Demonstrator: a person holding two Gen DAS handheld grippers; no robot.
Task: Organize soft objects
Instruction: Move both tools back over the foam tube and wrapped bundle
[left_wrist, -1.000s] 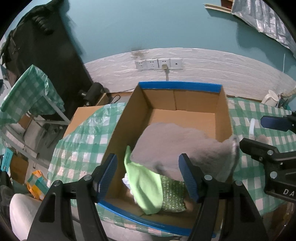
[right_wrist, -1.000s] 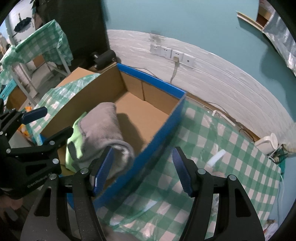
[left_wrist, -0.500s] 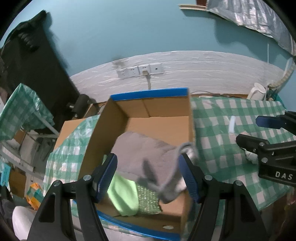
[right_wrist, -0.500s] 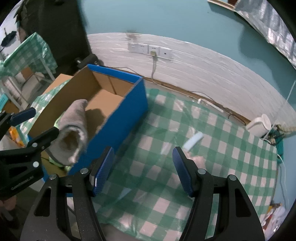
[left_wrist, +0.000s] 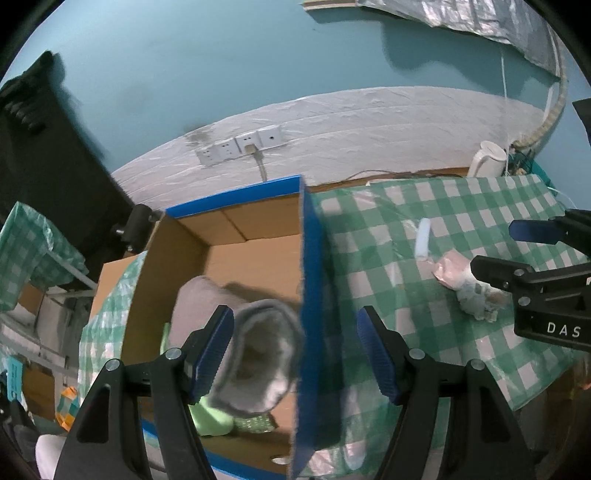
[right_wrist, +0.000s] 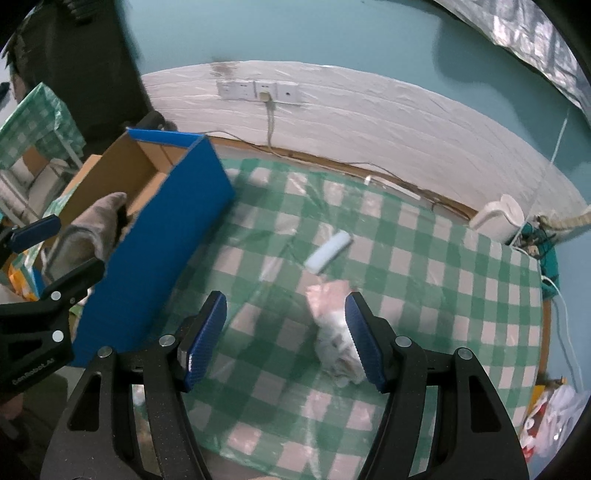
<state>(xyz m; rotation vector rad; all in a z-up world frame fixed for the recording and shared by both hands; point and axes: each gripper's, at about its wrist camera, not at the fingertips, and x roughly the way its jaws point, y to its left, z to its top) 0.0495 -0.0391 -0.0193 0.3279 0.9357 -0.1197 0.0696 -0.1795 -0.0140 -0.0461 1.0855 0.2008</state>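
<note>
Step in hand: by my reading, a reach for the next soft thing left on the desk (right_wrist: 424, 236); the box (right_wrist: 155, 236) already holds some.
Left gripper (left_wrist: 295, 350): jaws wide, nothing between the pads; it hangs over the box's blue right wall, with the grey cloth (left_wrist: 255, 350) below and to its left.
Right gripper (right_wrist: 286, 339): jaws wide and empty, pointing down at the checked cover.
Pink and white bundle (right_wrist: 334, 325): lies on the desk just inside the right pad of the right gripper, off centre; not gripped.
Key relation: the bundle's long axis runs roughly away from the camera, along the line of the fingers, so the jaws would close across its short side. The right gripper is much the nearer; a small shift to the right should centre it.
White roll (right_wrist: 328, 251): on the desk beyond the bundle, lying slantwise, clear of both grippers.
Count on the desk: one bundle, one roll.
Count in the box: one grey cloth, one light green cloth (left_wrist: 214, 421), one patterned green piece (left_wrist: 255, 422); more may be hidden beneath.
Boxes: one.
</note>
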